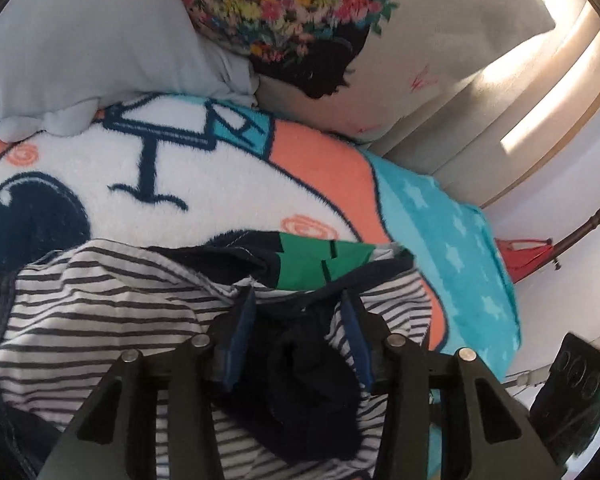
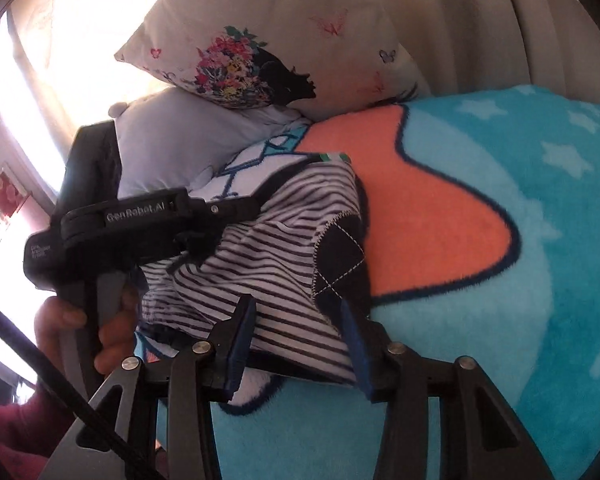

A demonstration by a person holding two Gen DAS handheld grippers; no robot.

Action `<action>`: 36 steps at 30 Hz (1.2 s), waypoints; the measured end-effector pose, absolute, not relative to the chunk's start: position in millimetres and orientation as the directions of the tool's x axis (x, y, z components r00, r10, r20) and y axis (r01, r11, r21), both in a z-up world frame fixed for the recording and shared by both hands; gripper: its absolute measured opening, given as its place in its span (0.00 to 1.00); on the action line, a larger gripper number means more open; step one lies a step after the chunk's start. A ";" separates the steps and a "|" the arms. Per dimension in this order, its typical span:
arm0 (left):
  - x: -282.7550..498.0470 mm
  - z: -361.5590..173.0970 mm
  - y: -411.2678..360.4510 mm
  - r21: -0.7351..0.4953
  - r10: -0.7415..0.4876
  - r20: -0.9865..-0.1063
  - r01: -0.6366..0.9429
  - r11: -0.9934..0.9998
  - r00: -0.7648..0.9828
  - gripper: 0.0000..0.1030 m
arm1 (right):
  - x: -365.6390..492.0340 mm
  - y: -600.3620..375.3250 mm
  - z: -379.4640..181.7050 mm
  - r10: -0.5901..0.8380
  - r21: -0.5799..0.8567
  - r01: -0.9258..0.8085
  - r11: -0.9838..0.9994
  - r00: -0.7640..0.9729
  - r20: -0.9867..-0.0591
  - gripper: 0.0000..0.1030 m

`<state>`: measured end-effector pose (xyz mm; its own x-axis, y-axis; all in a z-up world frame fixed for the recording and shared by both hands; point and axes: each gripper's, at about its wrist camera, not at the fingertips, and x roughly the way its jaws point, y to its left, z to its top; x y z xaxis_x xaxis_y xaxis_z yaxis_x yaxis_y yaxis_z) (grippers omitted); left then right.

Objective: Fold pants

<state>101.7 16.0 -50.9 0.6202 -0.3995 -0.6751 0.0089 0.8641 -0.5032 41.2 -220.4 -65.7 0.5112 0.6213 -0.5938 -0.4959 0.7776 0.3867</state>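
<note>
Both your tongs, left (image 1: 298, 312) and right (image 2: 298, 320), gape over the pants (image 2: 276, 248); nudging could undo the bundle.

Bed w/ fleece cartoon blanket (image 2: 500, 264), teal, orange & white, spread across it. Striped pants (image 2: 268, 256) bunched on the blanket. At the head: grey pillow (image 1: 92, 40) and floral-print pillow (image 2: 260, 36), both on blanket edge.

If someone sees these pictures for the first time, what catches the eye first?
First, the striped pants, bunched in the middle of a bright cartoon blanket. Both hand-held grippers stand open over them, the left above a dark fold and the right at the near edge. Behind lies a floral pillow.
</note>
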 end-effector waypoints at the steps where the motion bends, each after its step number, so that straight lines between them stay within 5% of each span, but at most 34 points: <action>1: 97.6 -45.3 16.6 -0.494 -0.388 -0.670 0.011 0.870 0.633 0.42 | 40.1 -222.9 -60.1 0.624 0.386 -0.498 0.777 0.524 -0.579 0.48; 9: 52.5 -19.0 -0.4 -0.456 -0.396 -0.600 0.109 0.883 0.695 0.42 | 81.9 -216.4 -20.6 0.691 0.451 -0.528 0.720 0.482 -0.538 0.49; 17: 64.0 -50.3 -10.2 -0.424 -0.375 -0.677 0.081 0.902 0.633 0.42 | 152.1 -177.9 -62.4 0.737 0.590 -0.452 0.669 0.307 -0.601 0.50; 22: 60.6 -46.5 -7.1 -0.434 -0.389 -0.679 0.087 0.897 0.623 0.43 | 150.7 -194.9 -62.2 0.784 0.667 -0.412 0.621 0.345 -0.517 0.51; 27: 44.9 -29.1 8.2 -0.406 -0.328 -0.661 0.046 0.913 0.675 0.59 | 109.6 -208.2 -39.4 0.658 0.495 -0.434 0.753 0.502 -0.561 0.56; 36: 33.6 -22.1 29.9 -0.372 -0.243 -0.665 -0.031 0.928 0.706 0.60 | 51.7 -193.3 -74.7 0.377 0.139 -0.394 0.909 0.630 -0.679 0.63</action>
